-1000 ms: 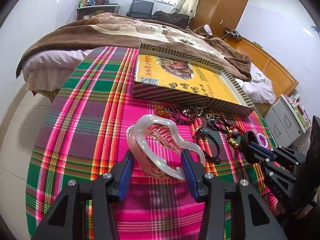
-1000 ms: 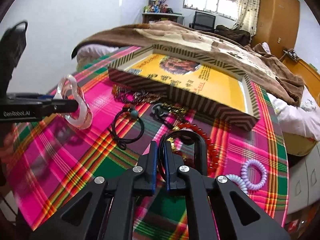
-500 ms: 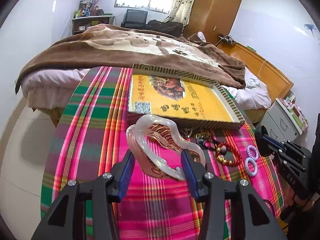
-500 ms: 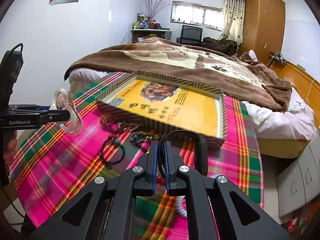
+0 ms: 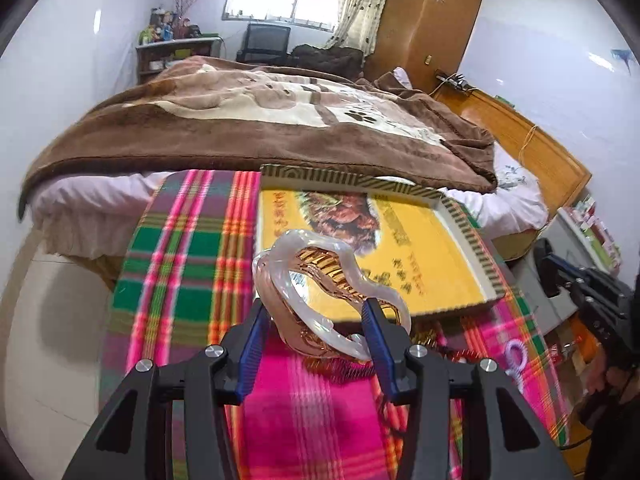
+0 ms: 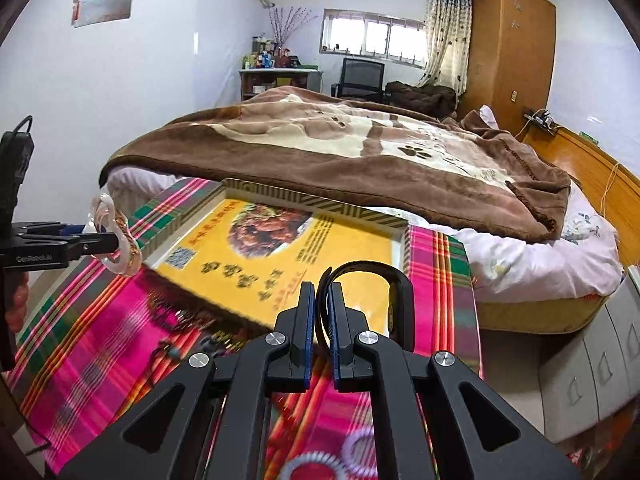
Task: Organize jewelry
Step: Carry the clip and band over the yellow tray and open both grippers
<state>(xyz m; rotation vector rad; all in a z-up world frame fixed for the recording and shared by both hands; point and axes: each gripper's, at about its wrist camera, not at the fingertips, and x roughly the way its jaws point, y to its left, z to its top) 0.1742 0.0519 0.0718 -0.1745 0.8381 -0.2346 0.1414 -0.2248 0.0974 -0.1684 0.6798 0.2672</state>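
My left gripper (image 5: pixel 316 320) is shut on a clear and rose-gold hair claw clip (image 5: pixel 320 280), held in the air above the plaid cloth in front of the yellow striped box (image 5: pixel 420 256). The clip also shows in the right wrist view (image 6: pixel 116 240). My right gripper (image 6: pixel 318 304) is shut on a black hair band (image 6: pixel 396 280), held above the near edge of the box (image 6: pixel 280 256). Purple coil hair ties (image 5: pixel 516 356) and blurred bead jewelry (image 6: pixel 188 316) lie on the cloth below.
The pink and green plaid cloth (image 5: pixel 180 248) covers the table. A bed with a brown blanket (image 6: pixel 340 148) stands right behind the table. A grey drawer cabinet (image 6: pixel 592 364) is at the right, a wooden wardrobe (image 6: pixel 512 40) at the back.
Both grippers have risen and moved toward the box with their items still held. The jewelry on the cloth has dropped lower in both views.
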